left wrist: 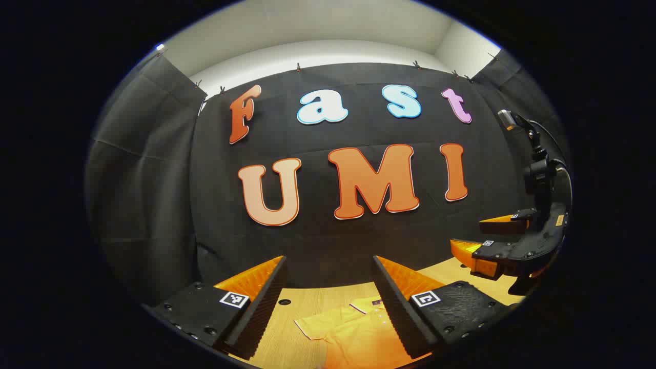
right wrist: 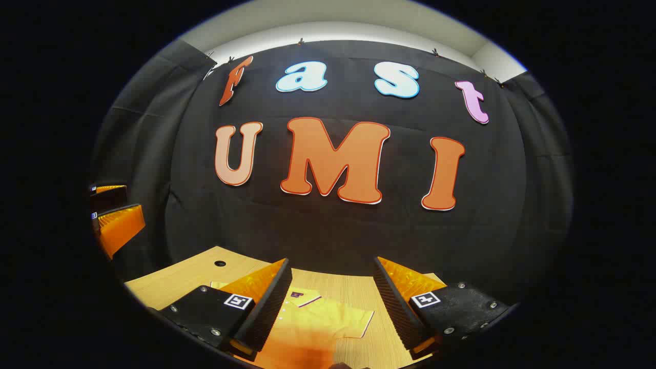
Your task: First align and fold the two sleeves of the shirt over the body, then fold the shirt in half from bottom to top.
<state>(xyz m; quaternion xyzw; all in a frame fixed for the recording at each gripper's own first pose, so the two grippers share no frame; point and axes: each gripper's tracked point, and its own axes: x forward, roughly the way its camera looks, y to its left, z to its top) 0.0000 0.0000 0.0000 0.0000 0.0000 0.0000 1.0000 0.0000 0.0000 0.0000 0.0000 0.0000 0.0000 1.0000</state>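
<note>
A yellow short-sleeved shirt (left wrist: 353, 335) with a trimmed collar lies flat on the wooden table (left wrist: 302, 300), collar toward the booth wall. In the left gripper view my left gripper (left wrist: 328, 302) is open and held above it, nothing between its fingers; one sleeve (left wrist: 310, 327) spreads out to the left. My right gripper (left wrist: 469, 234) shows farther right, raised and open. In the right gripper view my right gripper (right wrist: 333, 302) hangs open over the shirt (right wrist: 318, 325), whose other sleeve (right wrist: 359, 323) lies out to the right. The left gripper (right wrist: 115, 209) is at the far left, raised.
The black cloth wall rises just behind the table's back edge. A small round hole (right wrist: 220, 263) sits in the table (right wrist: 174, 282) near its back left; it appears as the hole (left wrist: 284, 302) in the left gripper view too.
</note>
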